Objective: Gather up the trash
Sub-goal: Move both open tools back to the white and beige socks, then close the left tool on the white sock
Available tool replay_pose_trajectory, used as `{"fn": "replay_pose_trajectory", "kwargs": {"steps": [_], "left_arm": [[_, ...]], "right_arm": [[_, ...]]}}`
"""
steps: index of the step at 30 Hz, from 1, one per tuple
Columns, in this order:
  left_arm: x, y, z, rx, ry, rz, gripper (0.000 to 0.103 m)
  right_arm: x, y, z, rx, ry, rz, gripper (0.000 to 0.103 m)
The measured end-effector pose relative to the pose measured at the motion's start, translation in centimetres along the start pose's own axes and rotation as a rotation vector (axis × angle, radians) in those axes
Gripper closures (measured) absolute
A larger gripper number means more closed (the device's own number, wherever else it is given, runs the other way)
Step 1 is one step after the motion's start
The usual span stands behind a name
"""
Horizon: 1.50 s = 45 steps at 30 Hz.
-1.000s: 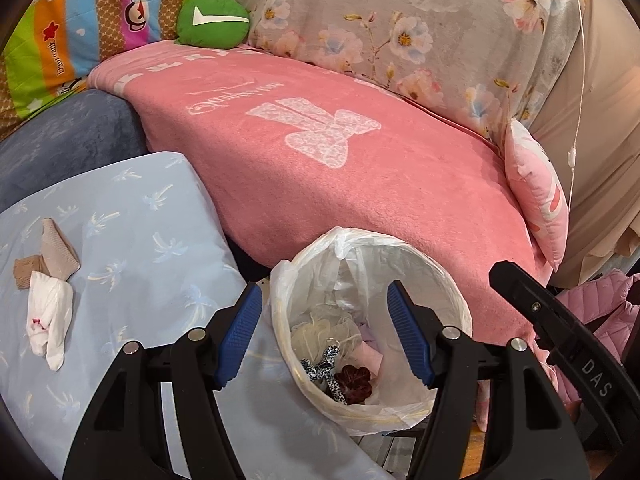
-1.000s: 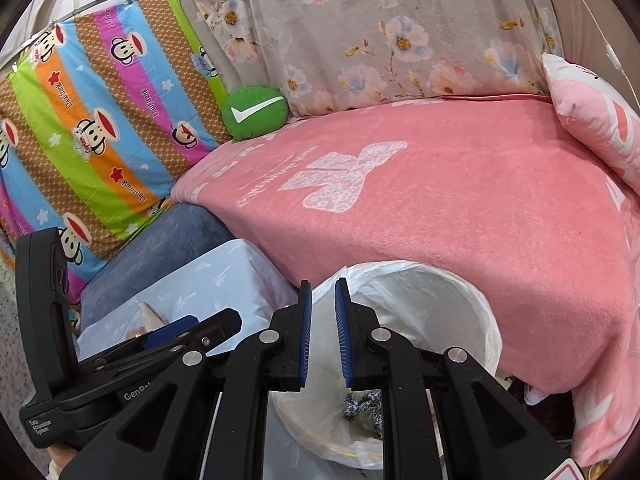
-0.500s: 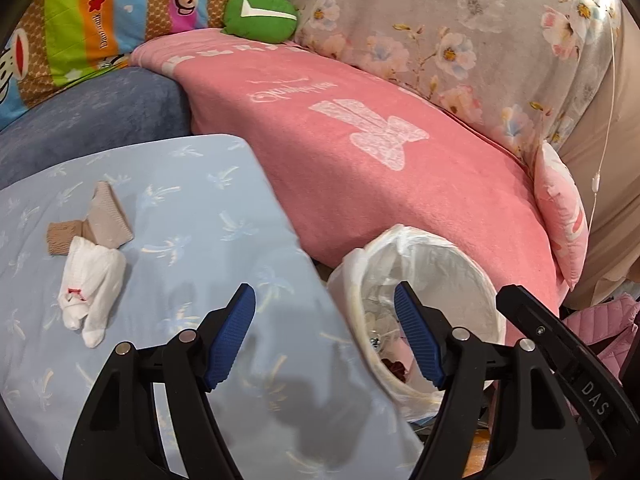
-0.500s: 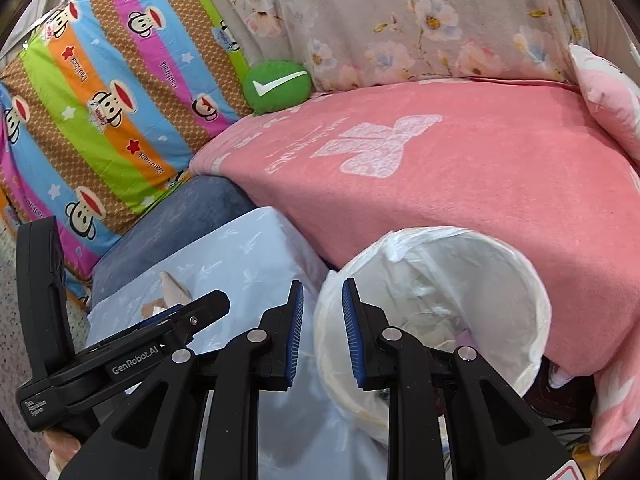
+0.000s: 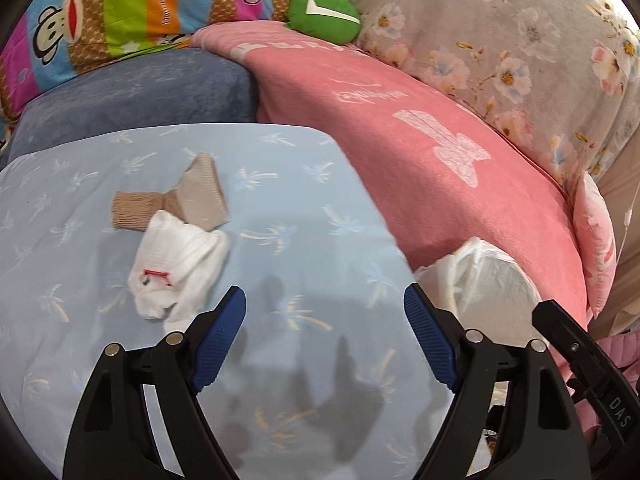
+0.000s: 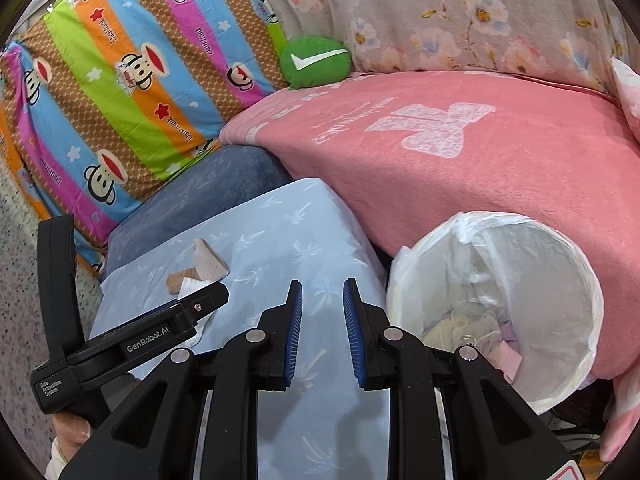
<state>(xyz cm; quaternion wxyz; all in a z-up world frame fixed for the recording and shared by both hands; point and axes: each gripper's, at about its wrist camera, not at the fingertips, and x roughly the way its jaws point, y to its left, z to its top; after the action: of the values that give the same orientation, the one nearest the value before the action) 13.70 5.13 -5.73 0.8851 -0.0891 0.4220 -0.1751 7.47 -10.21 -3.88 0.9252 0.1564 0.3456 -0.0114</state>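
Note:
Two socks lie on the light blue cloth: a white sock and a tan sock touching its far end. My left gripper hovers over the cloth just right of the white sock, its jaws opening with nothing between them. The bin with a white liner sits at the right against the pink blanket. In the right wrist view, my right gripper shows a narrow gap with nothing in it, above the cloth's edge left of the bin. Trash lies in the bin. The tan sock peeks out behind the left tool.
A pink blanket covers the bed behind the bin. A blue cushion, a striped monkey-print pillow, a green cushion and a floral pillow lie beyond. A person's hand holds the left tool's black housing.
Both views have swung left from the bin onto the blue cloth. The socks now sit closer and nearer the left gripper. The left jaws have widened.

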Motion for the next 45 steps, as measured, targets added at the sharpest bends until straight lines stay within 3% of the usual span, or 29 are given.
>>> {"fn": "replay_pose_trajectory", "kwargs": {"steps": [2,5,13,24,27,30,31,32,34,45], "left_arm": [[0.1,1.0,0.0,-0.01,0.004,0.016,0.024],[0.4,2.5,-0.1,-0.02,0.012,0.04,0.019],[1.6,6.3,-0.5,-0.06,0.033,0.106,0.013],[3.5,8.9,-0.1,-0.097,0.063,0.104,0.013],[4.2,9.4,0.0,-0.114,0.079,0.093,0.024],[4.6,9.8,0.1,-0.123,0.092,0.072,0.044],[4.6,9.8,0.1,-0.121,0.092,0.072,0.053],[4.6,9.9,0.1,-0.119,0.096,0.065,0.068],[4.5,10.3,0.2,-0.127,0.108,0.022,0.084],[-0.1,12.9,1.3,-0.16,0.015,0.029,0.089]], "right_arm": [[0.4,0.8,-0.2,-0.008,0.008,0.006,0.08],[1.0,1.9,-0.3,-0.017,0.013,0.008,0.067],[3.0,4.7,-0.7,-0.052,0.045,0.025,0.066],[5.8,7.1,-1.3,-0.08,0.088,0.036,0.065],[6.5,7.7,-1.5,-0.084,0.098,0.037,0.065],[7.1,8.3,-1.6,-0.091,0.106,0.038,0.065],[7.4,8.5,-1.6,-0.094,0.109,0.038,0.065],[7.7,8.8,-1.6,-0.097,0.113,0.038,0.065],[8.2,9.3,-1.7,-0.102,0.12,0.04,0.065],[12.8,13.0,-1.4,-0.11,0.17,0.093,0.065]]}}
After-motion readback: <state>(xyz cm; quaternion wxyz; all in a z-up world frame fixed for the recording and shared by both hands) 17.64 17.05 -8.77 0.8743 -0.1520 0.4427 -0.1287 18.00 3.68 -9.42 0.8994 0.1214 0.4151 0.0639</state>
